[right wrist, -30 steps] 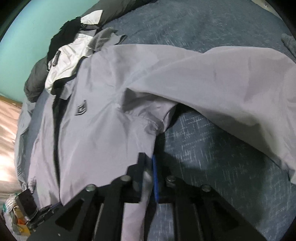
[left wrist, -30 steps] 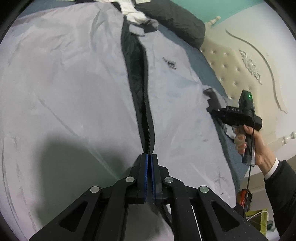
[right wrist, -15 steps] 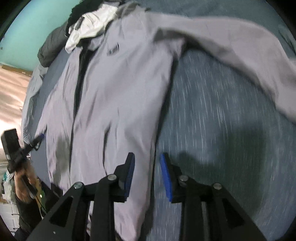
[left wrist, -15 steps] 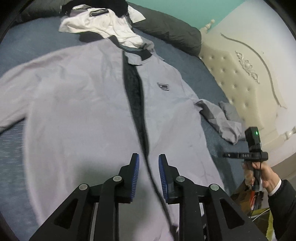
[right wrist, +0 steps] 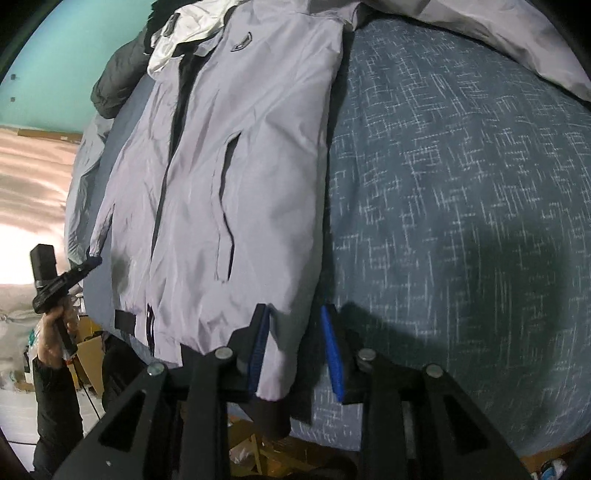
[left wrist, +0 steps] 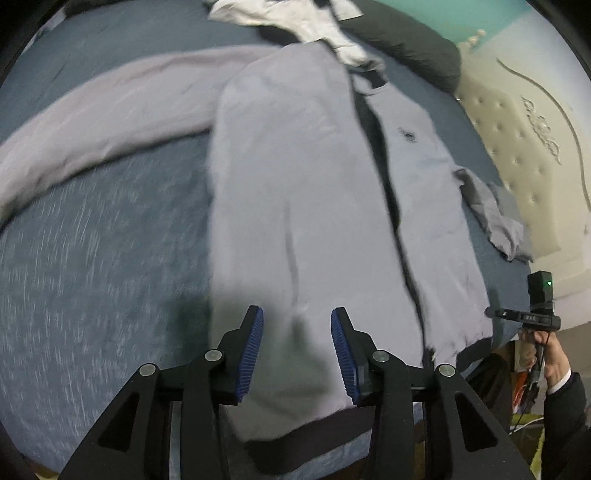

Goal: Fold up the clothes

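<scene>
the left gripper (left wrist: 297,347) hangs over the near hem with its blue-padded fingers (left wrist: 253,347) apart and opening, nothing pinched; only flat cloth lies below the gap. the right gripper (right wrist: 295,350) has its fingers (right wrist: 258,343) partly apart and closing, and the near right hem corner of the jacket (right wrist: 236,177) sits in the gap, against the left pad while the right pad stands clear, so it is not clamped yet. outward from there, the pale grey jacket lies face up along the blue bed (right wrist: 461,192), collar at the far end, hem at the near edge, its dark zip line (right wrist: 166,173) running down the front and a slit pocket (right wrist: 225,206) just right of it. one sleeve (left wrist: 96,122) sweeps out to the left across the bedspread; the other (left wrist: 495,214) lies crumpled at the right, near the padded headboard (left wrist: 524,155). white and dark clothes (left wrist: 295,22) are heaped beyond the collar. the shell looks thin, light and slick, probably soft enough to slump and slide once lifted, so a shallow pinch could slip. the doubled hem band and the shoulder seams seem the firmest holds; the sleeves are best taken at the cuff and laid over the body first.
</scene>
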Demonstrator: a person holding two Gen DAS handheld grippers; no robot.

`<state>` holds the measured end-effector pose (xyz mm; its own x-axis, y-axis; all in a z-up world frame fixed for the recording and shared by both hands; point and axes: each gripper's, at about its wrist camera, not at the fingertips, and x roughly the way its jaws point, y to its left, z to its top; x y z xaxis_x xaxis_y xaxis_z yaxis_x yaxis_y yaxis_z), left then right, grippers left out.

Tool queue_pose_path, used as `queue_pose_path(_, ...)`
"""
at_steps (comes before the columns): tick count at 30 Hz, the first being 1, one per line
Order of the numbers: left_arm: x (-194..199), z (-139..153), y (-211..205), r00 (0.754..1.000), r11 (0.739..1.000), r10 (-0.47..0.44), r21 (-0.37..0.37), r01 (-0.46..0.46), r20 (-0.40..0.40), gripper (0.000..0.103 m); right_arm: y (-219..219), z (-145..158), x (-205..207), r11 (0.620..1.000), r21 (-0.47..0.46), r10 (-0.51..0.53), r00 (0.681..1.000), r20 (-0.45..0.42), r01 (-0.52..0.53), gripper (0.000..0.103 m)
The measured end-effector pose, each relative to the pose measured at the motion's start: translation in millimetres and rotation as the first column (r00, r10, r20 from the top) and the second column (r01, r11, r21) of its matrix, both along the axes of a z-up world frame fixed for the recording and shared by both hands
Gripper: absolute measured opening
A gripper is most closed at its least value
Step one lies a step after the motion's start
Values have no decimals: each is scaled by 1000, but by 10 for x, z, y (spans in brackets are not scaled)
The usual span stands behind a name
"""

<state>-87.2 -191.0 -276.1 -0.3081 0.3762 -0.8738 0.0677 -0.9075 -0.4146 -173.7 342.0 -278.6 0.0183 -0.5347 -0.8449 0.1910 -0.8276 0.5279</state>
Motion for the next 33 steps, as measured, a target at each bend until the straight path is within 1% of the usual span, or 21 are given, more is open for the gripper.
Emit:
queue_pose_path(2, 77, -52, -78, 1000, 1000, 15, 8, -15, 14, 42, -32, 20, 34, 1000, 1, 13, 1000, -19, -13, 7)
queue_pose_path(3, 113, -76, -110, 1000, 1000, 21, 12, -21, 18, 42, -43, 30, 54, 1000, 7, 20, 999, -32, -20, 3)
queue_pose_path(8, 233, -128, -129, 1000, 1000, 6, 26, -7, 28, 42, -33, 66, 111, 999, 42, 22, 997, -68, -19, 2)
queue_pose_path(10, 257, -132, -105, 1000, 999, -1, 34, 0, 28, 42, -39, 49, 128, 998, 55, 19, 998, -65, -16, 2)
queue_pose_path(13, 270, -155, -83, 999, 1000, -5, 27, 4, 32, 42, -72, 26, 137, 997, 75, 21, 998, -60, -16, 2)
queue_pose_path(19, 246, 1, -115, 1000, 1000, 21, 15, -20, -24, 42, -195, -5, 137, 992, 121, 53, 997, -54, -46, 2)
queue_pose_path(21, 228, 60, -133, 999, 1000, 26, 13, -26, -42, 42, -131, 72, 87, 992, 123, 36, 997, -62, -28, 4)
queue_pose_path(25, 136, 149, -186, 996, 999, 40, -9, -41, -81, 42, -108, 330, -19, 992, 121, -7, 993, -119, 22, 4)
queue_pose_path(26, 98, 163, -202, 995, 999, 48, -13, -49, -91, 42, -113, 419, -69, 993, 112, -14, 990, -137, 30, 6)
queue_pose_path(29, -42, 222, -203, 988, 996, 83, -15, -86, -128, 42, -194, 660, -240, 994, 104, -25, 982, -188, 45, 23)
queue_pose_path(30, -92, 237, -201, 986, 995, 94, -11, -96, -140, 42, -227, 732, -320, 993, 105, -24, 979, -204, 46, 26)
queue_pose_path(33, -305, 273, -146, 976, 993, 120, 10, -121, -181, 42, -444, 880, -566, 995, 93, -19, 970, -242, 43, 29)
